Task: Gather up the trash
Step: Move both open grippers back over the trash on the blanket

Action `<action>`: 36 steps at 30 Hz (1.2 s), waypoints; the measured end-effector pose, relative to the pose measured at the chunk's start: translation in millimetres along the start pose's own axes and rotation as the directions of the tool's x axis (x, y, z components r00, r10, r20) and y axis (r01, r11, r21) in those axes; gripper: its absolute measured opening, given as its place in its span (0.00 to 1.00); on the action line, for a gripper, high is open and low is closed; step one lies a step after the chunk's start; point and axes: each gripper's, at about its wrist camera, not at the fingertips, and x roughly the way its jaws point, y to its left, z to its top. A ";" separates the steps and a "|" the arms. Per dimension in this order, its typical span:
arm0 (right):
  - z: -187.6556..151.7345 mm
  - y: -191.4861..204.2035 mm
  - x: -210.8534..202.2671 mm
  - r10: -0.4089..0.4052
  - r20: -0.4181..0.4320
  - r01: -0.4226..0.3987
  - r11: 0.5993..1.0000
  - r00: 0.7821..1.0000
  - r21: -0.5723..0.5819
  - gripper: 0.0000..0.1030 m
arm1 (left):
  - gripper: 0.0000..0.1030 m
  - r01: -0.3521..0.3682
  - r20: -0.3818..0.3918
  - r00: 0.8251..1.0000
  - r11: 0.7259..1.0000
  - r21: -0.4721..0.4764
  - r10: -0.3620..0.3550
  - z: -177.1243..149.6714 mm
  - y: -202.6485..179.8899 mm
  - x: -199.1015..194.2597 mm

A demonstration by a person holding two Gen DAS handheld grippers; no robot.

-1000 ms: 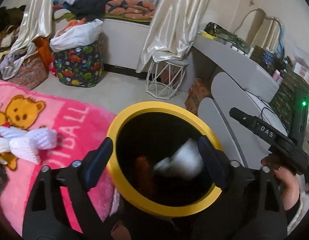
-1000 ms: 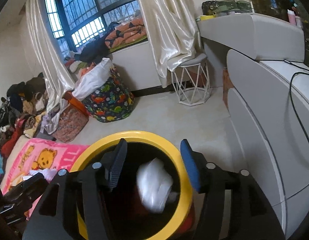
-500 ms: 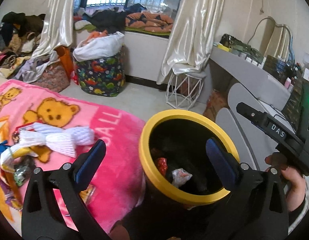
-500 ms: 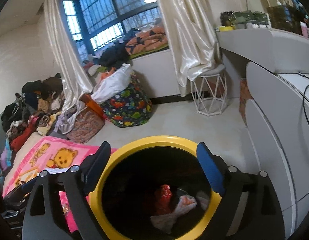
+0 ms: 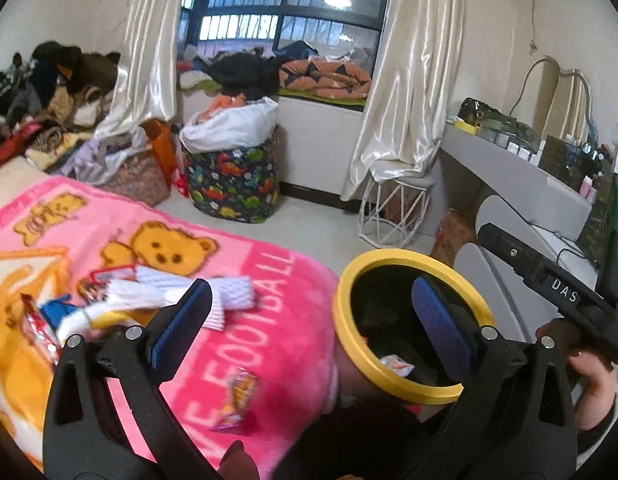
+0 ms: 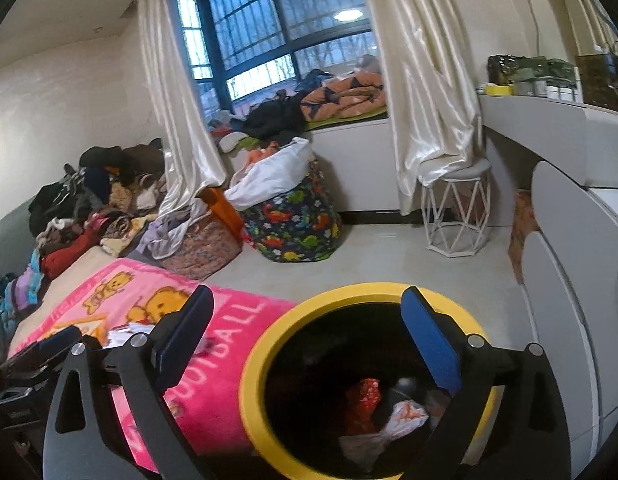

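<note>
My left claw is hanging released and empty, pointing over the foot edge of the bed beside the yellow-rimmed trash bin. My right claw has just been opening wider, with nothing between its pads, and is hovering over the bin mouth. The bin is a rigid round tub with a dark inside, already holding a red wrapper and a crumpled white wrapper.

Remaining trash is lying on the fuzzy pink bear blanket, ahead and left of the left claw. The white foam net sleeve is soft and meshy, with its long axis running across the bed and one end showing just behind the left pad. A flat, crinkly snack packet is lying nearer the foot edge, under the claw's gap. More wrappers are bunched toward the left edge. I judge the left claw the nearer one for the next pick.
</note>
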 end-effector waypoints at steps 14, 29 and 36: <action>-13.4 52.3 2.8 0.057 -0.027 -0.059 0.993 0.998 -0.099 0.92 | 0.89 -0.065 0.039 0.997 0.997 -0.041 0.066 -3.7 34.0 -14.7; -33.0 115.8 17.2 0.138 -0.108 -0.157 0.967 0.984 -0.198 0.92 | 0.89 -0.188 0.047 0.980 0.976 -0.109 0.194 -5.6 90.8 -28.3; -40.7 135.0 30.4 0.163 -0.157 -0.196 0.955 0.974 -0.223 0.92 | 0.89 -0.236 0.043 0.968 0.959 -0.154 0.245 -6.8 119.9 -37.2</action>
